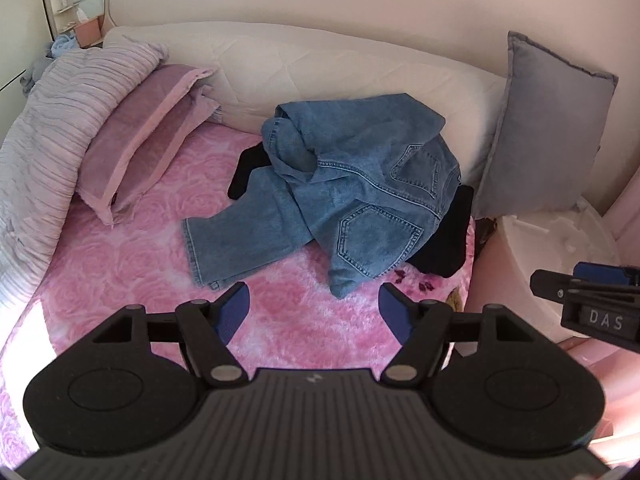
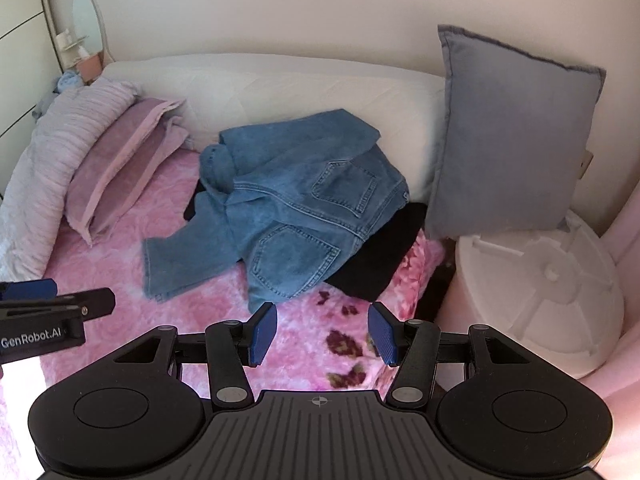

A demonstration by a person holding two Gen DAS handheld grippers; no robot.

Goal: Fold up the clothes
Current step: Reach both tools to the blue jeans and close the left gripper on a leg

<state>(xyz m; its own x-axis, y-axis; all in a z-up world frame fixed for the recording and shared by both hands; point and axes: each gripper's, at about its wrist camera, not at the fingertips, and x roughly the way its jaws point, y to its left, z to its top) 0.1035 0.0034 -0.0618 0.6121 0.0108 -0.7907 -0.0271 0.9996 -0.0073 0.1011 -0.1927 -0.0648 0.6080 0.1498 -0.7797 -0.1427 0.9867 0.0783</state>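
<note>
Crumpled blue jeans (image 1: 352, 184) lie in a heap on the pink blanket (image 1: 140, 264), back pockets up, one leg stretched toward the left. They also show in the right wrist view (image 2: 292, 208). A black garment (image 1: 448, 236) lies under them, sticking out at the right and left; it shows in the right wrist view too (image 2: 380, 260). My left gripper (image 1: 314, 312) is open and empty, hovering just short of the jeans. My right gripper (image 2: 322, 334) is open and empty, over the blanket near the jeans' near edge.
A purple pillow (image 1: 136, 140) and a lilac duvet (image 1: 48, 128) lie at the left. A long white bolster (image 1: 320, 64) runs along the wall. A grey cushion (image 2: 512, 136) stands at the right. A white foam block (image 2: 536, 280) sits beyond the bed's right edge.
</note>
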